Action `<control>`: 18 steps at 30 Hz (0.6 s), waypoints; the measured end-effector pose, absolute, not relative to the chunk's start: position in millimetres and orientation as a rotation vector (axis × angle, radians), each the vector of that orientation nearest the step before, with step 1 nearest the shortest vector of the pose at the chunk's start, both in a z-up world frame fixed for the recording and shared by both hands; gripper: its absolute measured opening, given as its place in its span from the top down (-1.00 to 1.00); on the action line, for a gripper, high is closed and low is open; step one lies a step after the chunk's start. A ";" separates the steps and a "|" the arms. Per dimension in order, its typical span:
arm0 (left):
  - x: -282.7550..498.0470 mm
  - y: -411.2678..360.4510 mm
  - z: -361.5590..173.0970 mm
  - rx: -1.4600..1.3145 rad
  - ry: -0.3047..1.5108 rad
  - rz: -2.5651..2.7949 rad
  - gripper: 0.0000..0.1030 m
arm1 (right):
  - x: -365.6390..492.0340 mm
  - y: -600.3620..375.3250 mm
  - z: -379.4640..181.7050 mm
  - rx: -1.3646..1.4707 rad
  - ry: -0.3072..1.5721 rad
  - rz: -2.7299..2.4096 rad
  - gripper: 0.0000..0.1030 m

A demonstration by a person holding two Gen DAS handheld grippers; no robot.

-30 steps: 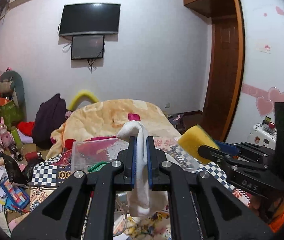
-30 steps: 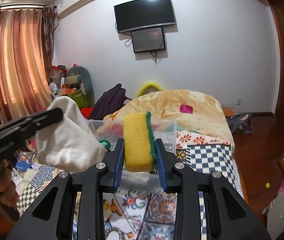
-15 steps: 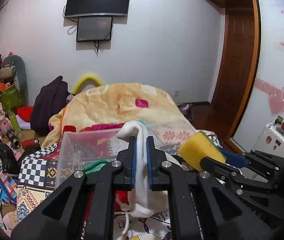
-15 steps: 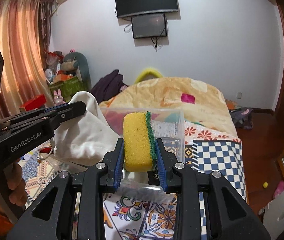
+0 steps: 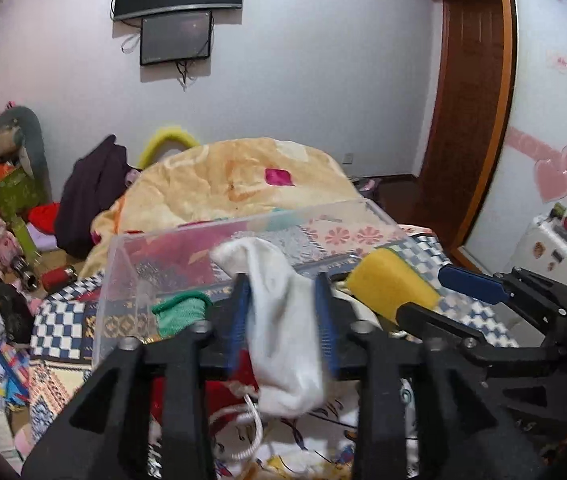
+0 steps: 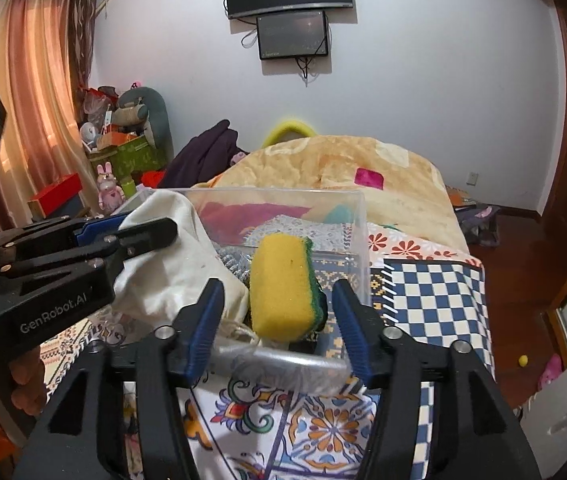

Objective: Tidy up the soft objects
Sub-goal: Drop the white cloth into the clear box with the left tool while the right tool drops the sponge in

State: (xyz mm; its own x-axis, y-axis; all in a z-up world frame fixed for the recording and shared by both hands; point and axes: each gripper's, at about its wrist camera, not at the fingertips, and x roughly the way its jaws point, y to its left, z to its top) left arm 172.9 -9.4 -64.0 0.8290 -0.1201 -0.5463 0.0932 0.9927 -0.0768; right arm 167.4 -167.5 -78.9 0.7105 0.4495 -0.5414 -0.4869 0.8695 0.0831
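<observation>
1. The left gripper (image 5: 283,312) is shown with its jaws parted; the white cloth pouch (image 5: 283,320) hangs loose between them, over the clear plastic bin (image 5: 123,280).
2. The right gripper (image 6: 277,316) is likewise spread; the yellow sponge (image 6: 281,288) sits ungripped between the pads, above the bin's near wall.
3. Risk: both items may land across the rim and spill onto the patterned bedcover (image 6: 435,292), since neither is restrained.
4. The pouch's drawstring may snag a finger.

Black fingers (image 6: 353,322), blue pads (image 6: 203,326).
</observation>
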 end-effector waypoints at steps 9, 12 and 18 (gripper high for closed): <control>137.3 -7.6 -42.4 -0.039 0.526 -0.137 -0.14 | 137.3 -188.0 -55.5 -0.069 0.527 0.521 -0.28; 121.0 -5.5 -34.4 -0.060 0.503 -0.154 -0.31 | 129.9 -190.1 -51.9 -0.075 0.520 0.525 -0.29; 87.0 -6.2 -29.5 -0.041 0.471 -0.157 -0.67 | 110.5 -195.5 -58.1 -0.095 0.532 0.538 -0.56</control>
State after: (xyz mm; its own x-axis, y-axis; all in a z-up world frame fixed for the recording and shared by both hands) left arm 87.0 -6.2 -29.5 0.8793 -0.1597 -0.4487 0.1409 0.9872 -0.0754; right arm 110.5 -195.5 -58.1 0.7273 0.4632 -0.5064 -0.5113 0.8579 0.0504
